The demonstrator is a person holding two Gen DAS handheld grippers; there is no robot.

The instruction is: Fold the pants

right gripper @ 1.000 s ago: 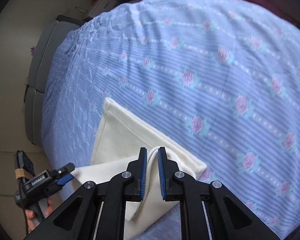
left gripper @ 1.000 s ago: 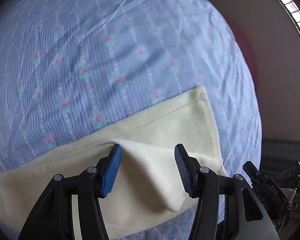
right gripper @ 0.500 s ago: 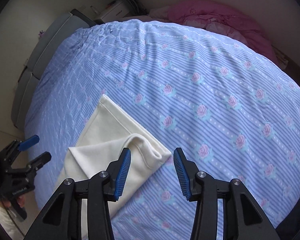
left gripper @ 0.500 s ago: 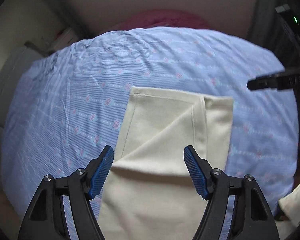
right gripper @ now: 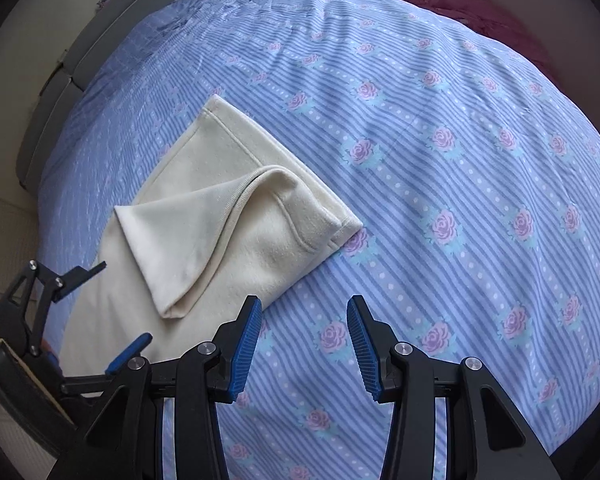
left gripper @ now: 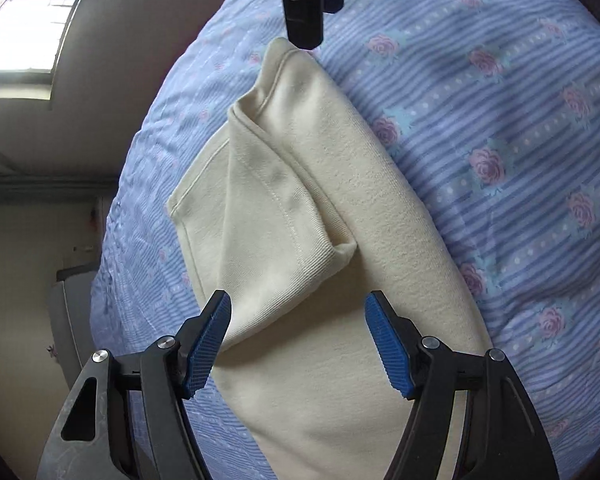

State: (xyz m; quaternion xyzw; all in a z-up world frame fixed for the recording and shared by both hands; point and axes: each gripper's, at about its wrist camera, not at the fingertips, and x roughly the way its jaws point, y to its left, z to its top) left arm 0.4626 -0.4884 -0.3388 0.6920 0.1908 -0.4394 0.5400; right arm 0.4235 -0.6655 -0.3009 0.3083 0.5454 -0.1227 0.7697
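Observation:
Cream pants (left gripper: 320, 240) lie on the bed, one end folded back over the rest in a loose, slanted flap (right gripper: 204, 232). My left gripper (left gripper: 297, 304) hovers over the flap's near edge. Its jaws stand wide and are closing a little; cloth shows below them but the pads press on nothing. My right gripper (right gripper: 303, 308) is open over bare sheet, just right of the pants' folded edge, holding nothing. The right gripper (left gripper: 306, 0) also shows at the top of the left wrist view, above the far corner. The left gripper (right gripper: 120, 304) shows at the lower left of the right wrist view.
The bed is covered by a blue striped sheet with pink roses (right gripper: 440, 120). A pink blanket (right gripper: 480, 8) is bunched at the far edge. Grey padded furniture (right gripper: 60, 80) runs along the bed's left side. A bright window (left gripper: 32, 20) sits high on the wall.
The right gripper opened and let go of the pants' corner, then drew back to the right. The left gripper released the cloth, rolled strongly and swung round over the folded flap.

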